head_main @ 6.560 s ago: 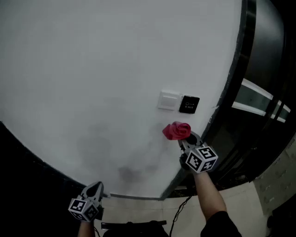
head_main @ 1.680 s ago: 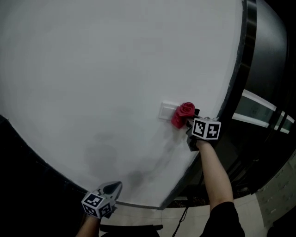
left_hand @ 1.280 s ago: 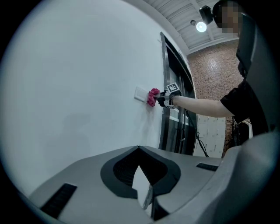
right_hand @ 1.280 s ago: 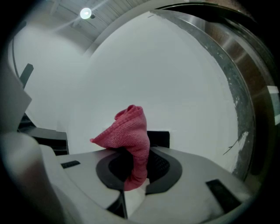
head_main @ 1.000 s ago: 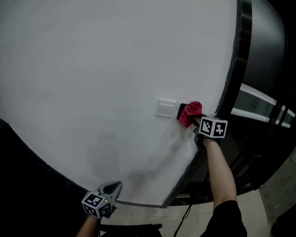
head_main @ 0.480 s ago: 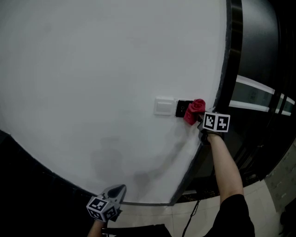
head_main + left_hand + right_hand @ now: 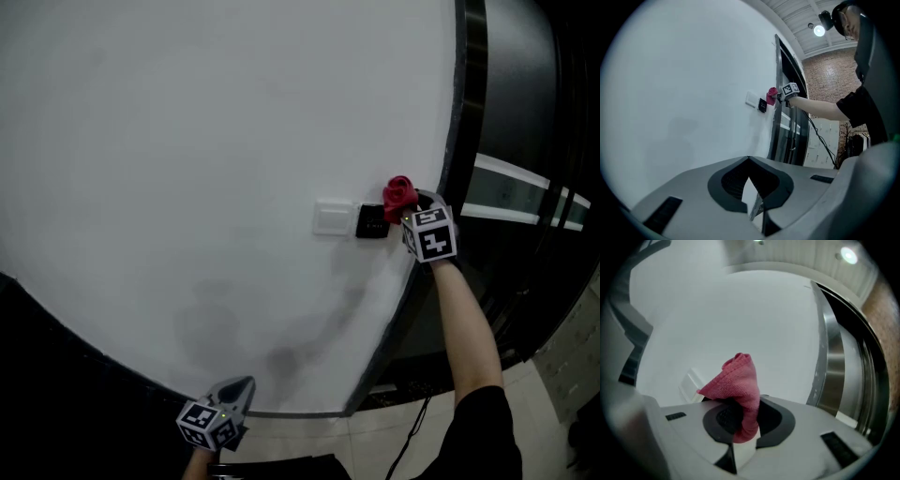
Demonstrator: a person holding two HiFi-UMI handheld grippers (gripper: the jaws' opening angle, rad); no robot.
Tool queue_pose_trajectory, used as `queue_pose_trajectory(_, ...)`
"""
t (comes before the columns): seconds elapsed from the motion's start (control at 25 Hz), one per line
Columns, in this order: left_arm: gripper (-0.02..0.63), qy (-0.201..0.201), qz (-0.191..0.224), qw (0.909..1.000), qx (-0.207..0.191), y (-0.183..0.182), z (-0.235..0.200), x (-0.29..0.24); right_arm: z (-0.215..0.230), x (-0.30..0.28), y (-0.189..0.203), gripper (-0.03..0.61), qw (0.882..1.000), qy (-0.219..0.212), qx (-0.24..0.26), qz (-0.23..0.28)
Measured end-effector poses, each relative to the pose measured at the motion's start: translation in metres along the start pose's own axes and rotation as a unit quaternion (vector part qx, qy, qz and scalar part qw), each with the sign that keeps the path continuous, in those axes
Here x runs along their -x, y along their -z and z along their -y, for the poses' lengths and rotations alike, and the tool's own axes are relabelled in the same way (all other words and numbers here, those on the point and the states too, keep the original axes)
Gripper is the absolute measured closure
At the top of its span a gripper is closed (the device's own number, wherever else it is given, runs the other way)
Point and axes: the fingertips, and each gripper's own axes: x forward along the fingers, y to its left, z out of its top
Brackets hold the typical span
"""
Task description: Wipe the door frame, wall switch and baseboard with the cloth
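Note:
My right gripper [image 7: 410, 210] is shut on a bunched red cloth [image 7: 398, 195], and the cloth [image 7: 736, 380] sticks up between the jaws in the right gripper view. It sits against the white wall just right of the black switch plate [image 7: 371, 222] and the white wall switch [image 7: 333, 217], close to the dark door frame [image 7: 459, 112]. My left gripper [image 7: 236, 392] hangs low near the wall's bottom edge, its jaws shut with nothing between them. From the left gripper view the cloth [image 7: 772, 95] and switches [image 7: 752, 99] show far off.
A dark baseboard strip [image 7: 84, 347] runs along the foot of the wall. Right of the frame stands a dark glass door [image 7: 525, 187] with pale bands. A black cable [image 7: 412, 441] trails over the light floor tiles. A person's arm [image 7: 469, 328] reaches up to the right gripper.
The right gripper carried the cloth from below the switches up across them, then right and upward to the wall beside the door frame. The left gripper stayed low.

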Motion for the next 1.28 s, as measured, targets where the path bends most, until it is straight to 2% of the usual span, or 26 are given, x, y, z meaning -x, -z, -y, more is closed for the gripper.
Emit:
queue_pose_trajectory(0.12, 0.621, 0.006, 0.0, 1.0, 0.0, 0.002, -0.002, 0.0, -0.014, -0.01, 0.001, 0.523, 0.994, 0.039, 0.096, -0.042)
queue_pose_trajectory(0.28, 0.621, 0.002, -0.007, 1.0, 0.003, 0.006, -0.005, 0.003, -0.038, -0.015, 0.015, 0.523, 0.973, 0.074, 0.206, -0.073)
queue_pose_trajectory(0.48, 0.621, 0.002, -0.01, 0.9999, 0.009, 0.01, -0.008, 0.001, -0.058, -0.015, 0.022, 0.523, 0.947, 0.085, 0.299, -0.084)
queue_pose_trajectory(0.68, 0.621, 0.01, -0.014, 0.9998, 0.01, 0.013, -0.006, -0.002, -0.079, -0.017, 0.038, 0.523, 0.932, 0.078, 0.339, -0.107)
queue_pose_trajectory(0.88, 0.621, 0.009, -0.018, 0.9997, 0.014, 0.015, -0.005, -0.001, -0.087, -0.015, 0.054, 0.523, 0.924, 0.075, 0.357, -0.116)
queue_pose_trajectory(1.28, 0.621, 0.018, -0.022, 0.9995, 0.015, 0.019, 0.003, -0.003, -0.103, -0.007, 0.053, 0.523, 0.928, 0.046, 0.356, -0.102)
